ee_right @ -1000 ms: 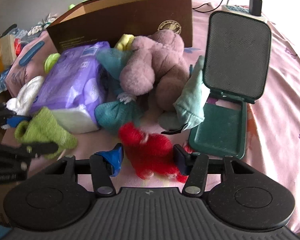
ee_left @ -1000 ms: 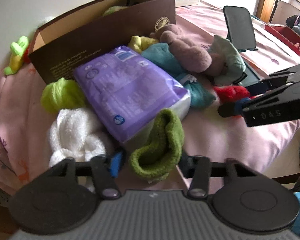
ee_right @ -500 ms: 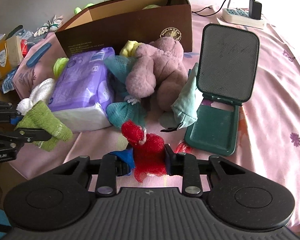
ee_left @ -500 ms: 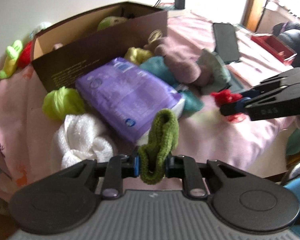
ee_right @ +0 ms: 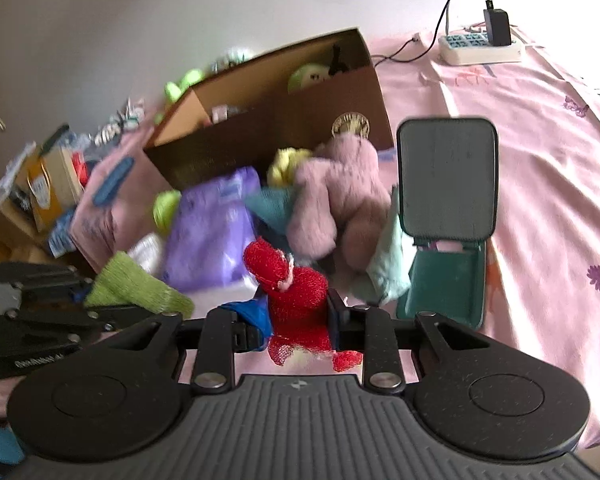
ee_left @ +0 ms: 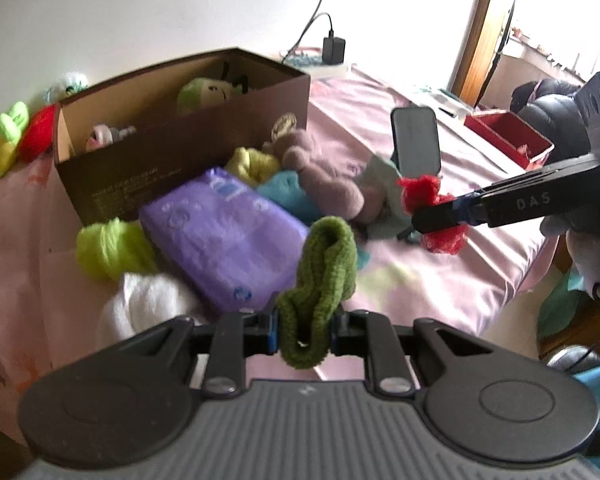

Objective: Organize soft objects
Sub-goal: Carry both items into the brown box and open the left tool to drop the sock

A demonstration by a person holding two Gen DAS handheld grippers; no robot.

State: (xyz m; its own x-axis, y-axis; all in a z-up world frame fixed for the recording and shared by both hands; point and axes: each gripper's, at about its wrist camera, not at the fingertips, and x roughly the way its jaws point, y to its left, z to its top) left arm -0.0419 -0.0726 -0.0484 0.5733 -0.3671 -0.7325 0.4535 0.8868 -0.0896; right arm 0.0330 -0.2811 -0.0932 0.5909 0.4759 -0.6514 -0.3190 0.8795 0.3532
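A: Green knit piece (ee_left: 320,280) is sitting pinched in the left gripper (ee_left: 304,326), fingers closed tight on it, hanging above the bed edge. Red mesh piece (ee_right: 296,296) is clamped in the right gripper (ee_right: 296,320) the same way, also off the sheet.

B: Risks?

A: Red one is trailing loose below the fingers, so it's probably going to snag on the pile or slip out. The brown box (ee_left: 188,136) is sitting behind the purple pack (ee_left: 224,236) and pink plush (ee_left: 324,176), so I'm guessing a low carry clips them.

B: Surroundings?

A: Pink bedsheet (ee_right: 548,184), white wall behind, power strip (ee_right: 480,46) with charger plugged in, bright window on the right.
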